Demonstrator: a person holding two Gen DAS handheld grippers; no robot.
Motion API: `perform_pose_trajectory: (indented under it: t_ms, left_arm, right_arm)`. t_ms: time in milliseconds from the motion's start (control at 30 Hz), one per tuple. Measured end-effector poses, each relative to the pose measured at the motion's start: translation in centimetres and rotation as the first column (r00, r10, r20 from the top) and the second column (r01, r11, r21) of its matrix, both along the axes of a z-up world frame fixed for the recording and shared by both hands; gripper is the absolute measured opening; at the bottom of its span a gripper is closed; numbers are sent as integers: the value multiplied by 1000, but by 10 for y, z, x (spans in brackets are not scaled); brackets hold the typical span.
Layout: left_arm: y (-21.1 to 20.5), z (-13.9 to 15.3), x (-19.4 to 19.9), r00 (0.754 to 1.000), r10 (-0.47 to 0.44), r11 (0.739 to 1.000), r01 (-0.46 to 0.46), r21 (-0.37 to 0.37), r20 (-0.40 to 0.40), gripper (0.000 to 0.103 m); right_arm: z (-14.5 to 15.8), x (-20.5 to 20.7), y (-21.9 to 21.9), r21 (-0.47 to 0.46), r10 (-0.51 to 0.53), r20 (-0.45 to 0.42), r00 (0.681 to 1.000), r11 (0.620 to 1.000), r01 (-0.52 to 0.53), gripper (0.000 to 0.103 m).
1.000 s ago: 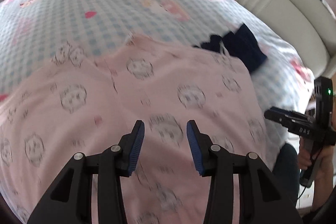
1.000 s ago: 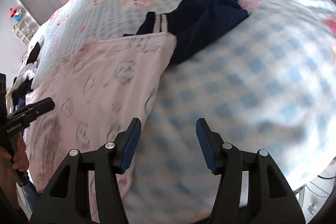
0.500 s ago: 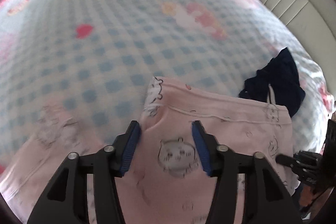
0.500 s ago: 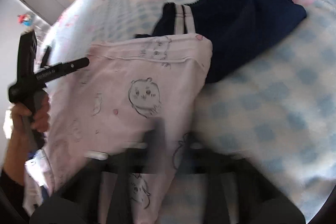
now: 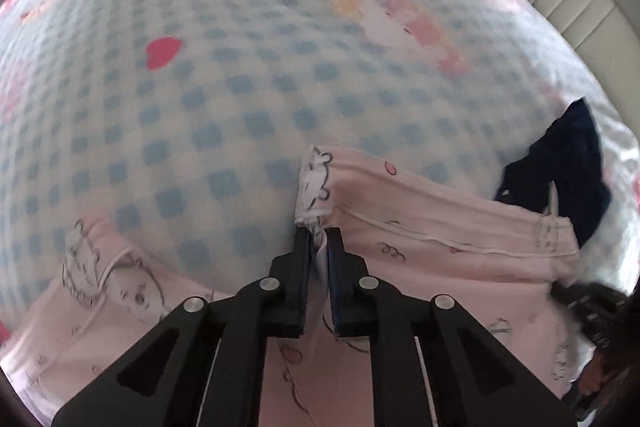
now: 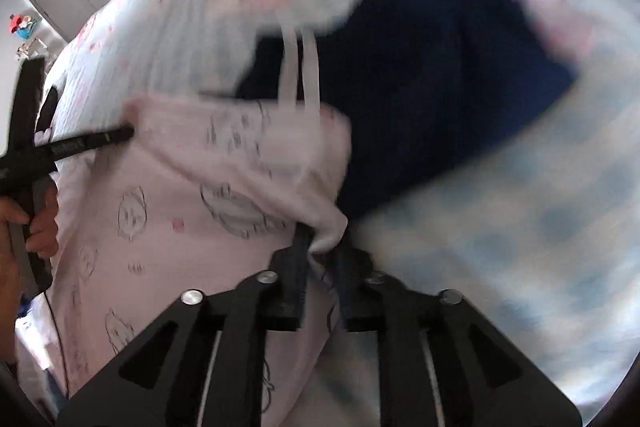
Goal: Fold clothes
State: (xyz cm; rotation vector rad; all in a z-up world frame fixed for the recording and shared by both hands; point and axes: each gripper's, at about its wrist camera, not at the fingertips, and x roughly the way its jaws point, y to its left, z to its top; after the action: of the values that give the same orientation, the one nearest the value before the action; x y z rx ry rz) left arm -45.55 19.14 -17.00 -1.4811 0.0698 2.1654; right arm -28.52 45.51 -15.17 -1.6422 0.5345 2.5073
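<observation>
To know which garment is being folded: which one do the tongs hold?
The pink garment: both tongs pinch its edge. The navy garment lies untouched beyond it.

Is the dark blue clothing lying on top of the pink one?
No, the pink garment has its corner lying over the dark blue clothing, which pokes out from behind it.

A second ago both grippers hover with jaws wide over the bed; now the left gripper (image 5: 318,239) has come forward to the far edge of the pink garment (image 5: 440,227) and pinches its corner, the cloth bunched up between the pads. The right gripper (image 6: 322,247) has swung in from the checked sheet (image 6: 520,227) onto the garment's other top corner beside the navy garment (image 6: 420,87), with the pink cloth gathered between its jaws, which snapped nearly shut and are now easing apart slightly. The hem between the two corners now lifts off the sheet.
</observation>
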Motion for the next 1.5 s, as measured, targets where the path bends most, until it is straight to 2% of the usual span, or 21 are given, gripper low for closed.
perform_pose_trajectory:
  t_ms: [33, 67, 100, 133, 267, 367, 400, 433, 467, 533, 600, 667, 767, 800, 867, 967, 1100, 1167, 1333, 1467, 1500]
  left_arm:
    - [-3, 10, 3, 1000, -7, 999, 8, 34, -26, 20]
    - [-7, 19, 7, 999, -13, 998, 16, 68, -52, 36]
    - [-8, 27, 7, 997, -19, 996, 25, 87, -73, 43]
    - [-7, 31, 4, 996, -25, 996, 32, 83, -86, 48]
    - [11, 25, -25, 999, -43, 997, 44, 59, -24, 48]
    - [30, 3, -30, 992, -100, 995, 100, -1, 74, 44]
    - [36, -3, -29, 989, -122, 992, 125, -30, 85, 38]
    - [42, -2, -22, 987, -151, 986, 154, -71, 47, 16]
    - [46, 1, -16, 984, -176, 980, 176, -95, 3, 10]
    - [45, 15, -7, 980, -184, 981, 179, -74, -70, 9]
    - [40, 30, -2, 977, -154, 988, 149, -47, -147, 8]
    - [34, 34, -5, 978, -109, 994, 107, -24, -180, 8]
    - [32, 5, -24, 997, -64, 998, 64, -20, -34, 14]
    - [34, -2, -27, 999, -54, 998, 54, -25, 6, 17]
    - [29, 0, -26, 999, -30, 1000, 30, -6, 17, 21]
    - [12, 34, 9, 996, -52, 997, 57, 61, -69, 26]
    - [-13, 75, 79, 979, -113, 984, 133, 115, -170, 34]
    - [-25, 75, 124, 977, -152, 977, 171, 125, -153, 34]
    - [-23, 48, 204, 968, -222, 971, 230, 66, -117, 34]
    - [-15, 16, 225, 978, -194, 974, 182, -136, -80, 34]
    - [-22, 20, 227, 981, -174, 979, 164, -120, -82, 33]
  right_arm:
    - [7, 6, 3, -26, -21, -35, 999, 999, 20, 23]
    - [18, 13, 8, -66, -40, -85, 996, 997, 34, 30]
    - [25, 16, 12, -83, -54, -111, 992, 996, 44, 41]
    - [29, 13, 15, -86, -58, -120, 991, 995, 48, 44]
    - [41, 0, 30, -95, -75, -154, 985, 994, 61, 44]
    - [22, -23, 32, -151, -37, -80, 996, 988, 25, 43]
    - [19, -28, 31, -159, -22, -72, 997, 987, 11, 32]
    - [15, -34, 29, -166, -7, -63, 998, 986, -3, 12]
    - [17, -36, 26, -134, 4, -67, 998, 991, -14, 10]
    - [30, -34, 21, -55, 16, -126, 992, 998, -23, 5]
    - [50, -27, 19, -9, 16, -213, 977, 1000, -19, 4]
    - [53, -28, 18, 10, 18, -239, 971, 1000, -16, 4]
    - [30, -40, 18, 57, 17, -173, 985, 998, -8, 8]
    - [13, -47, 19, 92, 13, -97, 995, 996, -4, 25]
    - [6, -47, 21, 94, -10, -63, 998, 995, 16, 26]
    - [30, -33, 24, 88, -50, -130, 990, 994, 62, 41]
    - [70, 16, 11, -4, -18, -236, 972, 1000, 18, 43]
    - [72, 43, -7, -34, 34, -243, 969, 998, -44, 43]
    - [29, 109, -55, -83, 67, -139, 988, 993, -79, 43]
    - [-5, 139, -71, 14, 55, -44, 998, 998, -55, 40]
    - [-1, 147, -67, 11, 33, -53, 998, 999, -32, 40]
